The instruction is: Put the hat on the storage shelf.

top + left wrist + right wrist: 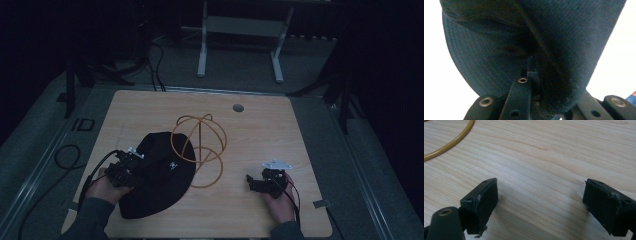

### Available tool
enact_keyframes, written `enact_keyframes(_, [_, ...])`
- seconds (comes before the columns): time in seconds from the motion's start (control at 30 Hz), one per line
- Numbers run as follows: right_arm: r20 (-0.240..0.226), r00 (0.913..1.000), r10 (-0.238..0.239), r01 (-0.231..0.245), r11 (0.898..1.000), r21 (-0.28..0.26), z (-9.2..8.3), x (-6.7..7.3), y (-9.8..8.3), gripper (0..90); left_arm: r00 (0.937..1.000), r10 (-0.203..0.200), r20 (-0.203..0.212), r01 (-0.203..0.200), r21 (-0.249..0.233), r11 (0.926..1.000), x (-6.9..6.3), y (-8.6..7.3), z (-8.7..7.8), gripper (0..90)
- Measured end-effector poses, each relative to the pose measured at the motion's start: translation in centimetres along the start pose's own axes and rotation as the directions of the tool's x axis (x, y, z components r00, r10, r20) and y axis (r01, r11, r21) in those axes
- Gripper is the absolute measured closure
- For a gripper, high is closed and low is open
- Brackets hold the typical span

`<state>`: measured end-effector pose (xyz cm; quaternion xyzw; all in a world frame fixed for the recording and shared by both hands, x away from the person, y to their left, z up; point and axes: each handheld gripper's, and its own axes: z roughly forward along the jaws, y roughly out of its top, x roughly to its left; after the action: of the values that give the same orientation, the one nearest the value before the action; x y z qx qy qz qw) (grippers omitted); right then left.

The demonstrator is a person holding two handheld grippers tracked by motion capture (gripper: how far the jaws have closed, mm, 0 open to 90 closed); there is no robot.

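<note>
A black cap [160,177] lies on the wooden table [260,130] at the front left, partly over a yellow wire stand [200,145] made of crossed hoops. My left gripper [127,167] sits at the cap's left edge and is shut on it. In the left gripper view the dark ribbed fabric of the cap [564,37] is pinched between the jaws of the left gripper [536,83] and hides their tips. My right gripper [253,181] rests low at the front right. Its jaws stand wide apart over bare wood [549,150] around the right gripper's midpoint [540,205], with a piece of the yellow wire stand [451,142] farther off.
A round grommet hole [238,107] sits near the table's back edge. A black cable [67,157] loops on the grey floor at the left. A white frame on two legs [240,45] stands behind the table. Dark stand legs flank both back corners.
</note>
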<state>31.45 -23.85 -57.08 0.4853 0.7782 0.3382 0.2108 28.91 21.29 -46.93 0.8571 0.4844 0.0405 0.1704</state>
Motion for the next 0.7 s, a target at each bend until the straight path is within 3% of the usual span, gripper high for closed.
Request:
enact_keyframes(0.23, [0.000, 1.0000, 0.000, 0.000, 1.000, 0.000, 0.0, 0.0, 0.0, 12.6, 0.9992, -0.016, 0.035, 0.017, -0.017, 0.9997, 2.0, 1.1, -0.5, 88.4])
enact_keyframes(0.47, [0.000, 1.0000, 0.000, 0.000, 1.000, 0.000, 0.0, 0.0, 0.0, 12.6, 0.9979, -0.041, 0.050, 0.043, -0.047, 0.9980, 3.0, 1.4, -0.8, 88.5])
enact_keyframes(0.7, [0.000, 1.0000, 0.001, -0.001, 1.000, 0.000, 0.0, 0.0, 0.0, 12.6, 0.9978, -0.059, 0.029, 0.061, -0.069, 0.9958, 3.8, 1.8, -1.7, 88.6])
